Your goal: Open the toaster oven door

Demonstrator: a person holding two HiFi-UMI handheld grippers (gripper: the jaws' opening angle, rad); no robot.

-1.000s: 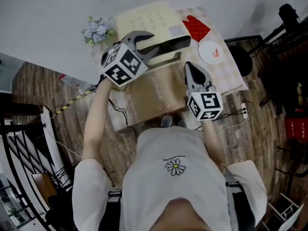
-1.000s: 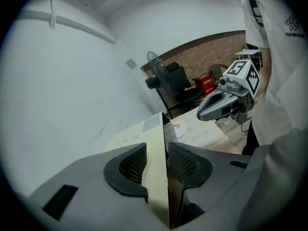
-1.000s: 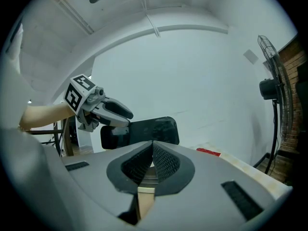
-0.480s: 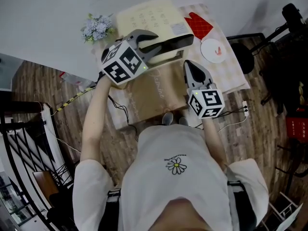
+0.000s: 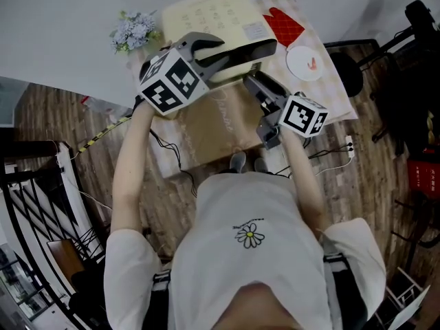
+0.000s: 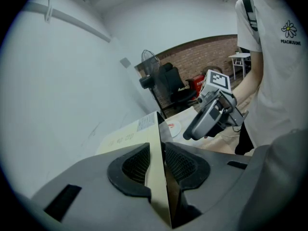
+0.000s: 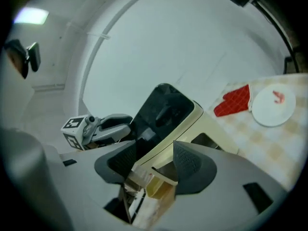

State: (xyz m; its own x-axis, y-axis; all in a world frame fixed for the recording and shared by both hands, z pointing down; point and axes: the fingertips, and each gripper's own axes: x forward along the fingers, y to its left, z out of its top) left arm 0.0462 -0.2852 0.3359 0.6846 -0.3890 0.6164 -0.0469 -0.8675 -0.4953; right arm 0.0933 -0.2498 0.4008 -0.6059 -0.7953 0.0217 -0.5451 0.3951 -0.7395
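1. Since a second ago the right hand-held gripper (image 7: 154, 161) has swung sideways and in toward the toaster oven (image 5: 206, 19). Its jaws are opening and spread, with the cream frame of the door (image 5: 244, 52) lying between the pads.
2. The left hand-held gripper (image 5: 210, 52) pinches the door's left end, pads pressed on its thin edge.
3. The door stands tilted out from the oven front, partly open.
4. The oven sits on the worktop (image 5: 330, 95), with a white plate (image 5: 306, 62) and a red mitt (image 5: 282, 25) beside it.
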